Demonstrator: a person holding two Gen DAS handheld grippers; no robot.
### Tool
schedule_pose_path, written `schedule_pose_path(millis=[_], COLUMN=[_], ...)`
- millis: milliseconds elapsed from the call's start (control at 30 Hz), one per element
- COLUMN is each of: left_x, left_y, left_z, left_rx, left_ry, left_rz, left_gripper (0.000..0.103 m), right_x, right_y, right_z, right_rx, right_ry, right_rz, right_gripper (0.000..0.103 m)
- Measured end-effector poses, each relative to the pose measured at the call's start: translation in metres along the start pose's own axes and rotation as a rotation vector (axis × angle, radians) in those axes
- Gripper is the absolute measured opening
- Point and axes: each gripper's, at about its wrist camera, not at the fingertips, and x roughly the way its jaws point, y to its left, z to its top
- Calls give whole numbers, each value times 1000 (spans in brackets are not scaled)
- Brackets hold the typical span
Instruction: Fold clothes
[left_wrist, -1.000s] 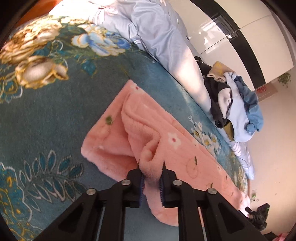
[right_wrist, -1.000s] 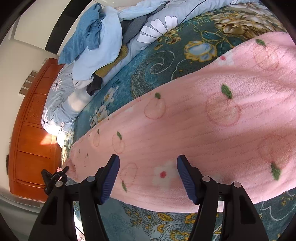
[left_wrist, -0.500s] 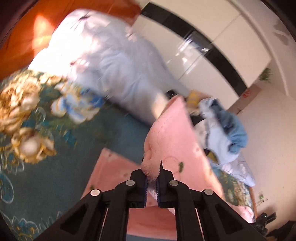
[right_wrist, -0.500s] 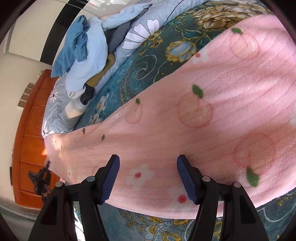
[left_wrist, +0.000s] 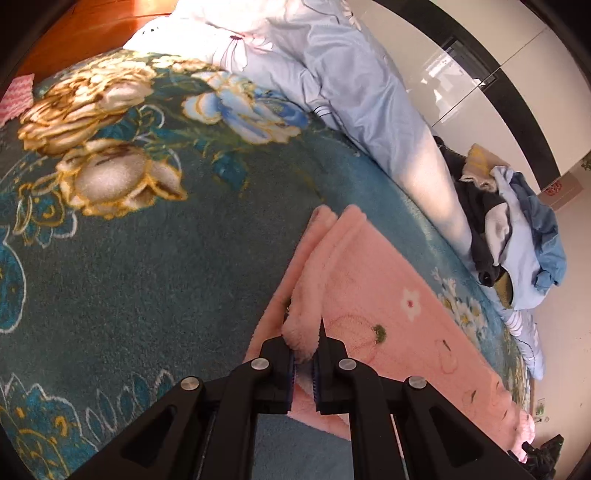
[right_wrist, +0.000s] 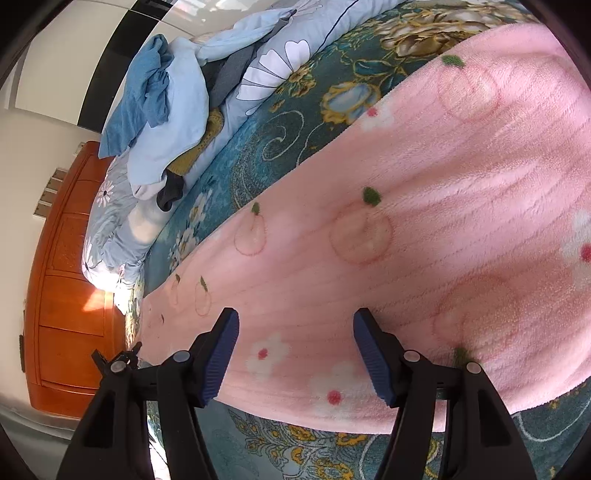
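Left gripper (left_wrist: 303, 363) sits at bottom centre of its frame, jaws pressed together on a fluffy edge of the pink blanket (left_wrist: 388, 314). Pinched fold bulges up between the blue pads. From there the blanket runs to the lower right of the frame, lying flat on the bed, doubled over: two stacked edges show at its upper tip, mid-frame.

Right gripper (right_wrist: 295, 354) is at bottom centre of its own frame, jaws spread wide, nothing between the pads. It hangs over the near edge of the same blanket (right_wrist: 424, 221), which fills the right and centre of that view. Contact with the fabric: can't tell. Print is peaches, green leaves and small white flowers.

Bed cover (left_wrist: 147, 258) is dark teal with big gold and blue flowers; takes up the left half of the left view and shows as strips above and below the blanket in the right view.

Pale blue duvet (left_wrist: 351, 92) is bunched along the top of the left frame. Pile of clothes (left_wrist: 517, 240), blues, black and some yellow, sits at right edge of the left view and upper left of the right view (right_wrist: 159, 103), well apart from the blanket.

Orange wooden cabinet (right_wrist: 62, 295) at left edge of right view.
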Motion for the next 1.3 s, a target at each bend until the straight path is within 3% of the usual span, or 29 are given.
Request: schedule_pose_path(millis=[100, 167, 233, 267, 333, 500, 567, 600, 667, 700, 733, 767, 800, 933, 1067, 1133, 1233, 1300], left_x=[-6, -18, -34, -38, -45, -14, -12, -12, -8, -6, -4, -2, -1, -47, -78, -74, -52, -43], left_y=[7, 11, 16, 20, 28, 40, 39, 38, 36, 32, 28, 26, 23, 18, 32, 49, 84, 98], left_z=[-8, -11, -15, -17, -22, -32, -33, -32, -28, -25, -22, -20, -18, -14, -26, -35, -52, -63], left_rx=[-44, -90, -126, -150, -198, -286, -307, -319, -347, -337, -314, -309, -304, -316, -290, -287, -382, -456], left_ry=[0, -9, -51, -64, -89, -15, -51, -68, -61, -61, -63, -62, -62, -185, -202, -188, -137, -108], left_rz=[-23, -74, -94, -86, -70, -119, -135, -181, -224, -170, -111, -81, -51, -150, -107, -57, -105, -137], left_gripper=[14, 28, 61, 67, 70, 70, 75, 75, 74, 70, 41, 18, 14, 14, 14, 14, 16, 20], right_x=[-4, -6, -8, -9, -12, -23, -34, -42, -59, -69, -79, -88, -96, -120, -118, -93, -37, 6], right_y=[-2, -3, -3, -3, -3, -7, -11, -16, -28, -36, -45, -53, -61, -78, -56, -23, 42, 84], right_z=[0, 0, 0, 0, -1, -5, -5, -5, -3, -2, -1, -1, -1, -1, 2, 12, 26, 32], right_rx=[-1, -6, -6, -5, -7, 7, 4, 10, 28, 42, 63, 87, 104, 140, 50, -69, -292, -438], right_ry=[-2, -1, -4, -7, -14, -40, -61, -79, -118, -141, -163, -184, -202, -231, -215, -150, -1, 97], right_rz=[-3, -7, -6, -4, 4, 24, 15, 5, -10, -12, -19, -26, -30, -55, -17, 14, 60, 47], right_gripper=[66, 66, 66, 66, 66, 66, 66, 66, 66, 66, 66, 66, 66, 66, 66, 66, 66, 66])
